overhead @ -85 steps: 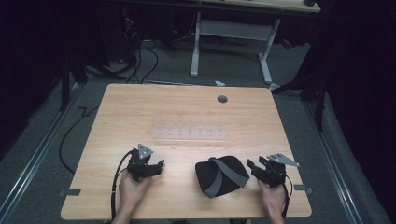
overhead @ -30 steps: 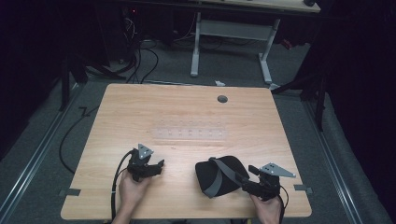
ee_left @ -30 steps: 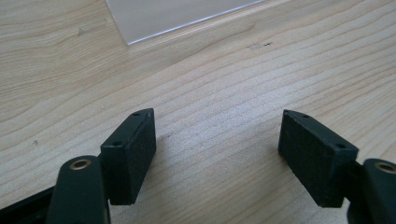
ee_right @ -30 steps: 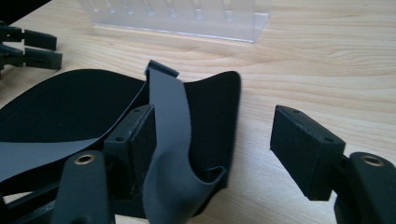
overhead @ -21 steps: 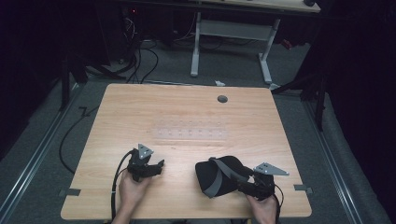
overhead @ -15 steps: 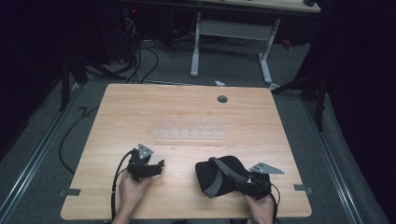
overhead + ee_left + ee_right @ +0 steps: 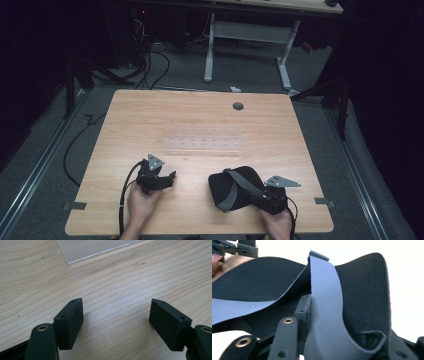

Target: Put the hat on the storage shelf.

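Observation:
A black padded wrap (image 7: 225,187) with a grey strap (image 7: 239,184) lies on the wooden table (image 7: 200,120), near its front edge and right of centre. My right gripper (image 7: 257,197) is at the wrap's right end. Its jaws have just been closing with the wrap between them. In the right gripper view one pad (image 7: 303,307) presses on the grey strap (image 7: 324,290), and the black padding (image 7: 367,285) folds over the other jaw. My left gripper (image 7: 170,177) rests near the front left, open over bare wood (image 7: 116,312), well apart from the wrap.
A clear plastic sheet (image 7: 205,142) lies flat at the table's middle, and its corner (image 7: 92,247) is just beyond the left jaws. A round cable hole (image 7: 238,106) sits near the far edge. Cables trail on the floor at the left.
My right gripper has slid left from beside the wrap onto its right end, and its jaws have closed in around it. The left gripper has not moved.

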